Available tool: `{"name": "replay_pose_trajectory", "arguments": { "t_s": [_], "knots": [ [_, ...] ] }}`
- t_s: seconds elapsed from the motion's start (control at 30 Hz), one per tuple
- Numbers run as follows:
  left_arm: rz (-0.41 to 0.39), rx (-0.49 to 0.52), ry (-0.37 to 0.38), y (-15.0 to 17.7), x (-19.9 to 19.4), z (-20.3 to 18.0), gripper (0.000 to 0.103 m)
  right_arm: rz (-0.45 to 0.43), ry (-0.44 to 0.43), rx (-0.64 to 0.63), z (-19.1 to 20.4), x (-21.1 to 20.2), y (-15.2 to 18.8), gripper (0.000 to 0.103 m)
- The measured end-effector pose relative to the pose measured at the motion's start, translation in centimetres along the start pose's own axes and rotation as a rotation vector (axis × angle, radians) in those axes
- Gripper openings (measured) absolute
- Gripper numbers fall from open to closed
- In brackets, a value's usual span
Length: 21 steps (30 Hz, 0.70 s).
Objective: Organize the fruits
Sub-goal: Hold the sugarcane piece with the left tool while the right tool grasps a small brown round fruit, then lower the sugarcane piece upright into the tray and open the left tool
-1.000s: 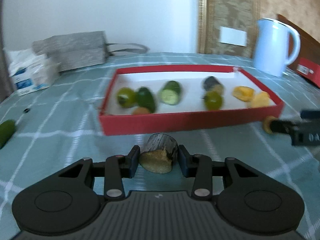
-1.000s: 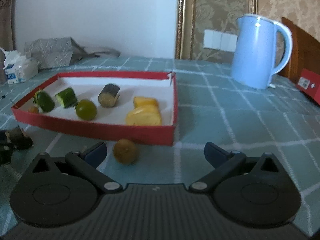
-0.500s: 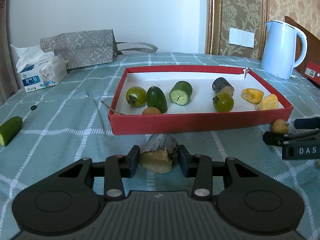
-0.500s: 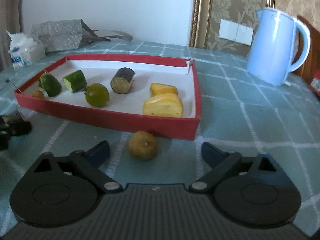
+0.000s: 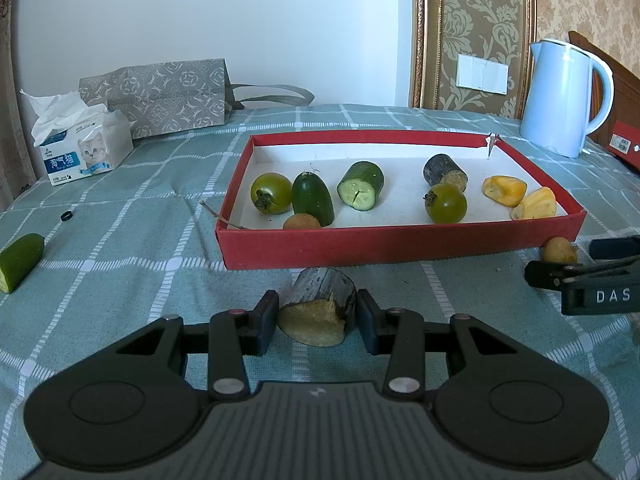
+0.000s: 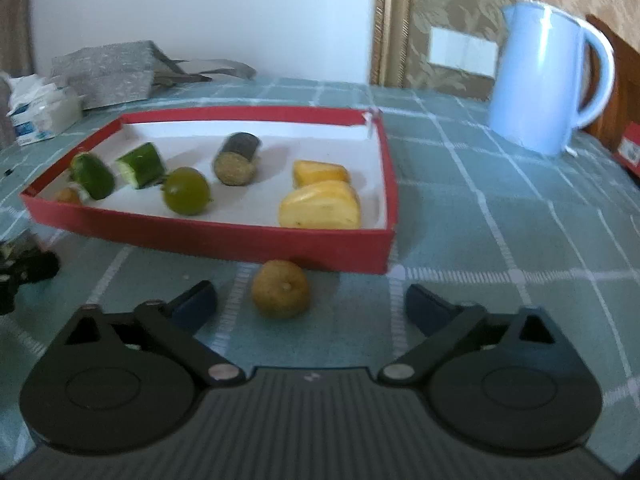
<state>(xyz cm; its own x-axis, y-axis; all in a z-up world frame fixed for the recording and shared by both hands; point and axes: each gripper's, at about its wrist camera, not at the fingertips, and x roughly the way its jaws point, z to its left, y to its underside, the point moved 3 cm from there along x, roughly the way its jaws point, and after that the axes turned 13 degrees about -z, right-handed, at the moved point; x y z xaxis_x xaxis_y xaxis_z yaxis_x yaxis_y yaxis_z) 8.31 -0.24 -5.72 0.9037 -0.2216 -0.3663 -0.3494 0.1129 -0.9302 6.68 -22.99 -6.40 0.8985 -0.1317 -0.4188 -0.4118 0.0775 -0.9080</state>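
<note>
Fruits mostly lay inside the red tray [image 5: 400, 246]. Left gripper [image 5: 316, 316] had its jaws clamped on a dark-skinned chunk [image 5: 318, 306] before the tray; right gripper [image 6: 310, 304] stood wide around a brown fruit [image 6: 280, 288], needing centring before closing.

Blurred throughout in right wrist view; cucumber piece [image 5: 20, 262] far left of left gripper [image 5: 316, 318], edge-cropped.

Woven checked cloth [image 5: 120, 208], matt cardboard tray [image 5: 400, 242], glossy plastic kettle [image 5: 560, 96]
</note>
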Motion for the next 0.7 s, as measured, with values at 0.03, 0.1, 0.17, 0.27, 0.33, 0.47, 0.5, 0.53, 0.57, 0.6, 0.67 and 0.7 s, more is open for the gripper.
{"name": "replay_pose_trajectory", "arguments": {
  "t_s": [0.03, 0.1, 0.17, 0.27, 0.33, 0.47, 0.5, 0.53, 0.57, 0.6, 0.67, 0.7],
  "knots": [
    [0.000, 0.000, 0.001, 0.00, 0.00, 0.00, 0.041, -0.005, -0.006, -0.003, 0.15, -0.18, 0.02, 0.090],
    [0.000, 0.002, 0.003, 0.01, -0.02, -0.04, 0.042, -0.008, -0.017, 0.004, 0.15, -0.33, 0.02, 0.086],
    [0.001, 0.002, 0.003, 0.01, -0.02, -0.08, 0.042, -0.011, -0.027, 0.016, 0.06, -0.48, 0.00, 0.080],
    [0.001, 0.002, 0.003, 0.01, 0.00, -0.06, 0.042, -0.026, -0.053, 0.006, 0.32, -0.78, -0.10, 0.055],
    [0.001, 0.002, 0.003, 0.01, 0.00, -0.07, 0.042, -0.040, -0.061, -0.013, 0.74, -0.99, -0.11, 0.037],
    [0.001, 0.002, 0.003, 0.01, 0.01, -0.06, 0.042, -0.042, -0.069, -0.010, 0.72, -0.99, -0.16, 0.034],
    [0.001, 0.002, 0.003, 0.01, 0.00, -0.06, 0.042, -0.042, -0.067, -0.005, 0.62, -0.99, -0.18, 0.033],
    [0.001, 0.002, 0.003, 0.01, 0.00, -0.08, 0.042, -0.042, -0.066, -0.004, 0.57, -0.99, -0.18, 0.032],
    [0.001, 0.002, 0.003, 0.01, 0.00, -0.06, 0.042, -0.042, -0.065, -0.007, 0.58, -0.99, -0.19, 0.031],
    [0.001, 0.002, 0.003, 0.01, 0.00, -0.06, 0.042, -0.044, -0.061, -0.011, 0.65, -1.04, -0.17, 0.027],
    [0.001, 0.002, 0.003, 0.01, 0.00, -0.06, 0.042, -0.047, -0.058, -0.018, 0.76, -1.07, -0.15, 0.027],
    [0.001, 0.002, 0.003, 0.01, 0.00, -0.07, 0.042, -0.047, -0.059, -0.016, 0.70, -1.09, -0.13, 0.027]
  ]
}}
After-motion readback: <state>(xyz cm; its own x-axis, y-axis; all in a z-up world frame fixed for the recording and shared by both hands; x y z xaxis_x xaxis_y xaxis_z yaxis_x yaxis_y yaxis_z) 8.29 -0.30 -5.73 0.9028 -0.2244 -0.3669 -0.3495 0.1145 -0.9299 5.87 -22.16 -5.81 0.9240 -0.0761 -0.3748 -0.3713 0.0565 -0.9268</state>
